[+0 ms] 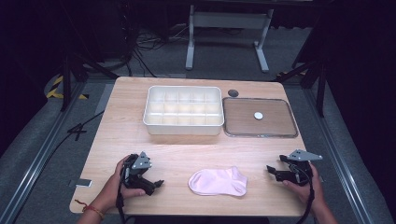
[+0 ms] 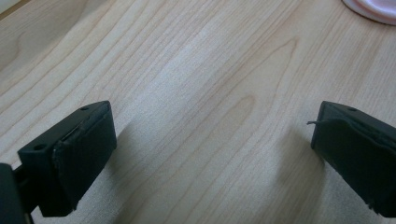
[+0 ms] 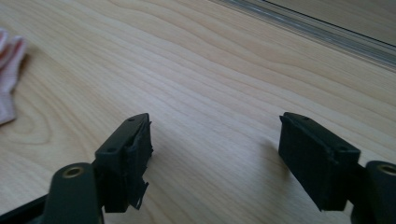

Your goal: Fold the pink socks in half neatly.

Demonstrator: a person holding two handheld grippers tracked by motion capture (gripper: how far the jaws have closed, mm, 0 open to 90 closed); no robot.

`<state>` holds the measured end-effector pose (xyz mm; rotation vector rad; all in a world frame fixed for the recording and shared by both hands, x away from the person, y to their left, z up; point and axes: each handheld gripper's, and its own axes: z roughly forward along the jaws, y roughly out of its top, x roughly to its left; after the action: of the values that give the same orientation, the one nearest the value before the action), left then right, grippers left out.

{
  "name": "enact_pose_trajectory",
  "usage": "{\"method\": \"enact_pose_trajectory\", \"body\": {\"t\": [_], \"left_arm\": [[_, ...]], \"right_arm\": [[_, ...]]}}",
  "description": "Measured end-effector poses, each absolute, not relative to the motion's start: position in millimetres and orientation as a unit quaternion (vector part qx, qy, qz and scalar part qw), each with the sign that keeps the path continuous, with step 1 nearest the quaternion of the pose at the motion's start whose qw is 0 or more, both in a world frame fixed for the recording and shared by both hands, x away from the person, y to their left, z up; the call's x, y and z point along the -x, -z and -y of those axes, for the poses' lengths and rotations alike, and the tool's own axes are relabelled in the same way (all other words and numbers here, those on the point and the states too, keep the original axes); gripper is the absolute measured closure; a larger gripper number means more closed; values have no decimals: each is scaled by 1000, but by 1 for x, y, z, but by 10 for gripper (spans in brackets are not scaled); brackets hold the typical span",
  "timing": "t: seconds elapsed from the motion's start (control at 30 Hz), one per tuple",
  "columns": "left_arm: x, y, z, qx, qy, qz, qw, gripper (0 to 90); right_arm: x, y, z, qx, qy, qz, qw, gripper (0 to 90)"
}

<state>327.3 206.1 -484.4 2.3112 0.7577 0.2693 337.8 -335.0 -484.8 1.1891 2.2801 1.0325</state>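
Both grippers wide, nothing between jaws; pink sock flat on table btwn them.
High view, L to R: left gripper lower left, jaws apart over bare wood; pink sock bottom centre, near both but touching neither; right gripper lower right, jaws also spread, nothing held. Upper centre of the table a white divider tray, just right of it a flat lid w/ small white disc.
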Motion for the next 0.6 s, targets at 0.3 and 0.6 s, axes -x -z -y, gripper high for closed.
{"method": "enact_pose_trajectory", "body": {"t": [0.3,0.6], "left_arm": [[-327,484,-206,-888,-104,-292,339,4],[-327,484,-206,-888,-103,-294,339,4]], "right_arm": [[-326,472,311,-371,-393,-824,171,324],[-318,461,285,-325,-410,-838,157,440]]}}
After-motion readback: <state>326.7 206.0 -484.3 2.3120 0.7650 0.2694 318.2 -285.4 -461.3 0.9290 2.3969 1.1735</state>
